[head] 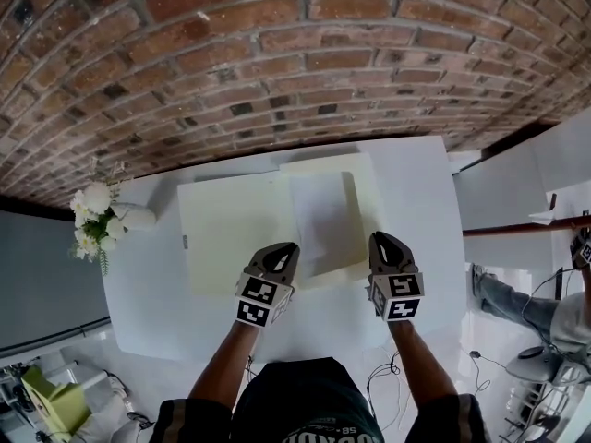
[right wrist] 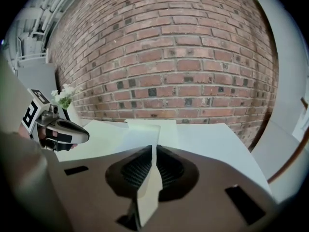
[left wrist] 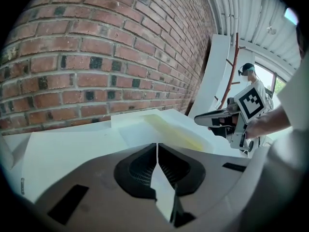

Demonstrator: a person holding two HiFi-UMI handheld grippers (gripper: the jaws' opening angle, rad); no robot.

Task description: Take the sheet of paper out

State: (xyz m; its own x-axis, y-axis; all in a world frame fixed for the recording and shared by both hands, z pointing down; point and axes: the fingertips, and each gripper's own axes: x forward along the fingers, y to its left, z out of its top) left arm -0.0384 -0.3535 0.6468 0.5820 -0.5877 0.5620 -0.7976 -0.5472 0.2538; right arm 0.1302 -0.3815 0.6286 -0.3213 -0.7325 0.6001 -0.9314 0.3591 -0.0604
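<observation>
A pale yellow folder (head: 231, 229) lies open on the white table (head: 425, 210). The white sheet of paper (head: 323, 215) rests on its right half. My left gripper (head: 284, 250) is shut, its tip at the sheet's lower left edge. My right gripper (head: 379, 240) is shut too, hovering at the folder's right edge just beyond the sheet. In the left gripper view the jaws (left wrist: 157, 145) meet, with the sheet (left wrist: 140, 132) lying ahead. In the right gripper view the jaws (right wrist: 153, 147) meet below the sheet's (right wrist: 137, 132) edge. I cannot tell whether either one pinches paper.
A small vase of white flowers (head: 100, 215) stands at the table's left edge. A brick wall (head: 295, 53) runs behind the table. A second person (left wrist: 251, 79) stands off to the right, beyond a white panel. Cables and stands lie on the floor at right.
</observation>
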